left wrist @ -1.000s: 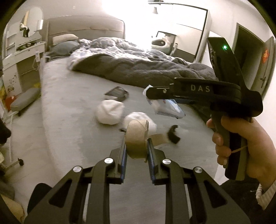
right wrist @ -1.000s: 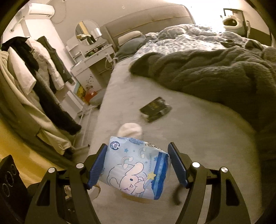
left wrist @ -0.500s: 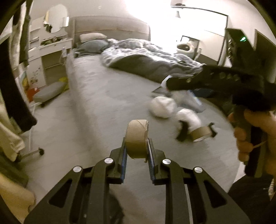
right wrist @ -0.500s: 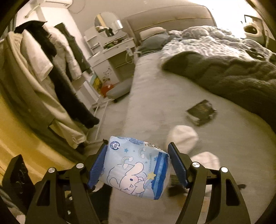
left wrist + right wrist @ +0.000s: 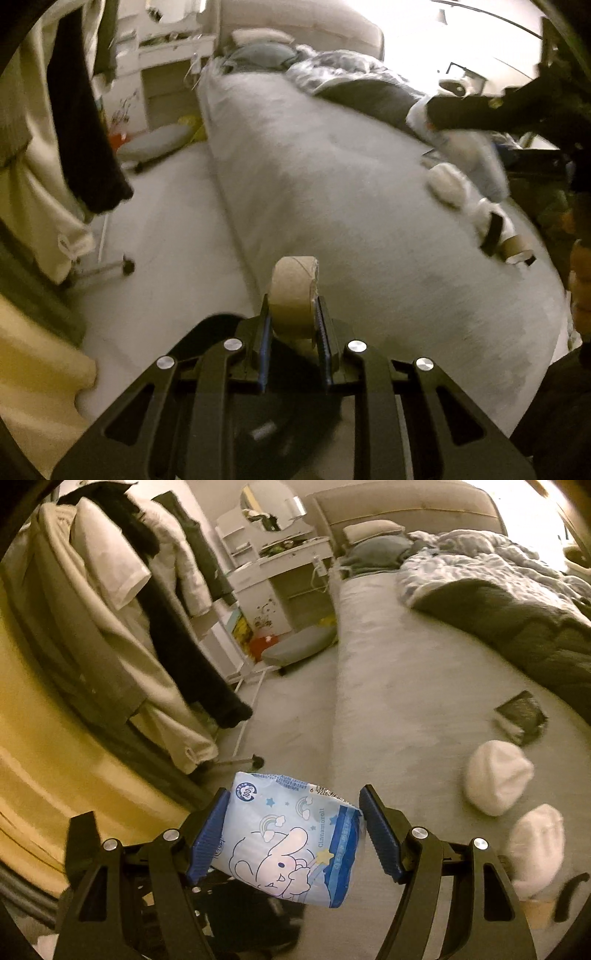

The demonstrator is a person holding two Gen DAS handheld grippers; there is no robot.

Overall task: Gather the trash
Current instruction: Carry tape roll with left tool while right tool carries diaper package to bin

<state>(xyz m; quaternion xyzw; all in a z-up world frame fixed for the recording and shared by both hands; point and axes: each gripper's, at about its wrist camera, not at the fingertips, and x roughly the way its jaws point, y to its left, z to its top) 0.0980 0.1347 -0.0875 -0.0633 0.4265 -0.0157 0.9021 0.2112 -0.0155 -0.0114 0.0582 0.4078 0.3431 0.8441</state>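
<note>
My left gripper is shut on a brown cardboard tape roll, held upright over the near edge of the grey bed. My right gripper is shut on a blue-and-white tissue packet with a cartoon rabbit, above the floor beside the bed. The right gripper also shows at the upper right of the left wrist view. Two white crumpled balls, a dark flat packet and a tape dispenser lie on the bed.
A clothes rack with hanging coats stands left of the bed on wheels. A white dresser with mirror is at the back. A grey cushion lies on the floor. A dark blanket covers the bed's far side.
Both grippers have swung left, away from the bed's middle toward the floor and clothes rack, each keeping its hold. The trash on the bed now sits further right in both views.
</note>
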